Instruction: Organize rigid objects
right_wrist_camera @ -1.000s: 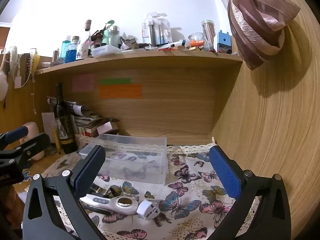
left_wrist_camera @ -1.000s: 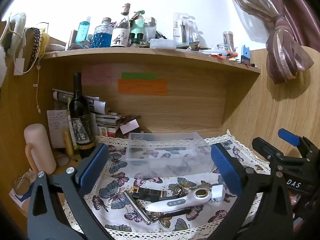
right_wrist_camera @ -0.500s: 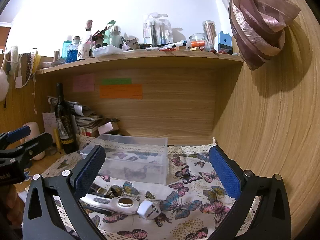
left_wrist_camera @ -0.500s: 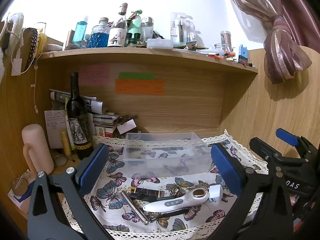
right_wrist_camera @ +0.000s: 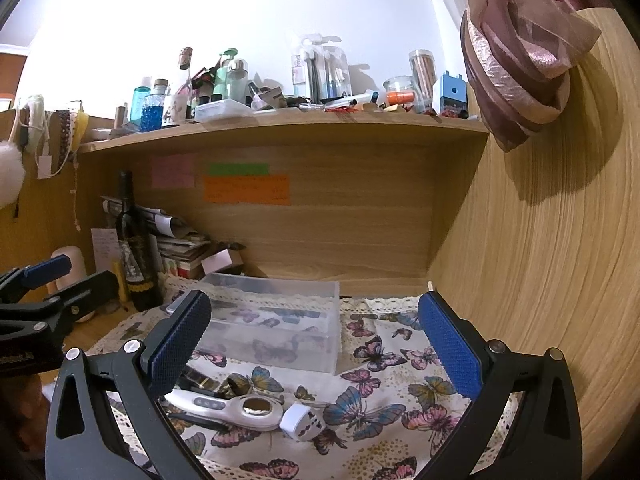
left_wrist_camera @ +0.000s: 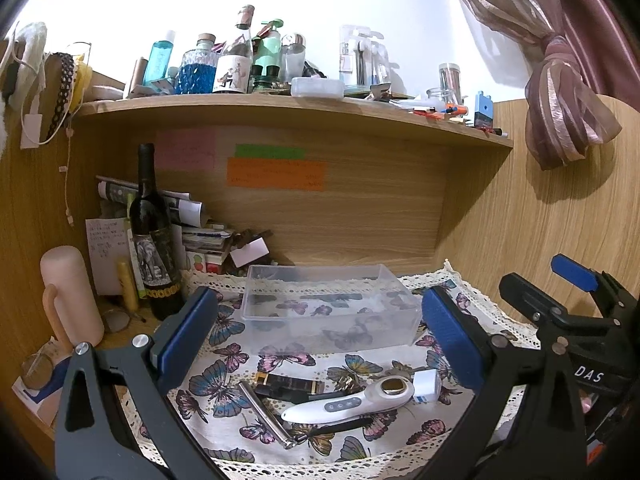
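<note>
1. Left wrist view, biggest thing first: the butterfly cloth (left_wrist_camera: 224, 376) covers the desk surface under the wooden shelf (left_wrist_camera: 288, 106), lace edge all round.
2. Clear plastic bin (left_wrist_camera: 328, 312) sits on the cloth at about 12 o'clock from the left gripper (left_wrist_camera: 320, 336), nothing visible inside it.
3. Wine bottle (left_wrist_camera: 154, 248) stands upright at roughly 10 o'clock, just off the cloth edge.
4. Left gripper's blue pads are spread wide apart, nothing between them, hovering above the cloth.
5. Right gripper (right_wrist_camera: 316, 344), same deal: pads wide apart and holding nothing, with the bin at about 11 o'clock.
6. White handheld device (left_wrist_camera: 348, 402) lies flat at 6 o'clock of the bin, gold round head pointing toward 2 o'clock.
7. Dark rectangular piece (left_wrist_camera: 290, 385) with gold trim lies just behind the device's handle.
8. Silver metal bar (left_wrist_camera: 266, 414) lies angled at 7 o'clock, near the handle end.
9. Small white cap-like piece (left_wrist_camera: 426, 386) is touching the device's head at 3 o'clock.
</note>
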{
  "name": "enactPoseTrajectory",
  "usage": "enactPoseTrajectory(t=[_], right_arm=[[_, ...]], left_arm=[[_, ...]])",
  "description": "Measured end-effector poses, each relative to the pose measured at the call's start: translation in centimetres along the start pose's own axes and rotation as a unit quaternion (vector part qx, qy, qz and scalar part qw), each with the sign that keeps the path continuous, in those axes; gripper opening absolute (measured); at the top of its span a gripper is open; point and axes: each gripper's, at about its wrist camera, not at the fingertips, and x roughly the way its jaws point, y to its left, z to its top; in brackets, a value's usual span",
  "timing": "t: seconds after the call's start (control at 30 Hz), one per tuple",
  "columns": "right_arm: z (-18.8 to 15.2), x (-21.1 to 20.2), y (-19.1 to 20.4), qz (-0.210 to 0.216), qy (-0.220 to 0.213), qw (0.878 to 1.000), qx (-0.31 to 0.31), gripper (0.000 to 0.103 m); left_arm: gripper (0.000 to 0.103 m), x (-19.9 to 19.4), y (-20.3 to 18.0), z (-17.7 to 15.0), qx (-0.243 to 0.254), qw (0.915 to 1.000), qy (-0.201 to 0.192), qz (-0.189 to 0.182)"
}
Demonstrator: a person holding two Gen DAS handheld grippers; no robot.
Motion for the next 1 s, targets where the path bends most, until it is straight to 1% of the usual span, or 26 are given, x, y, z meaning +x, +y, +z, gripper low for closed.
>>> enactPoseTrajectory(t=[0.4,1.0], right_arm=[[0.15,-0.16,0.15,0.005,0.0,1.0,0.002,0.103],[0.17,-0.4,0.39,0.008,-0.003,1.0,-0.001,0.103]], left_arm=[[0.103,0.23,0.34,-0.17,-0.006,1.0,0.005,0.0],[0.103,0.14,0.43,-0.26,-0.007,1.0,0.002,0.0]])
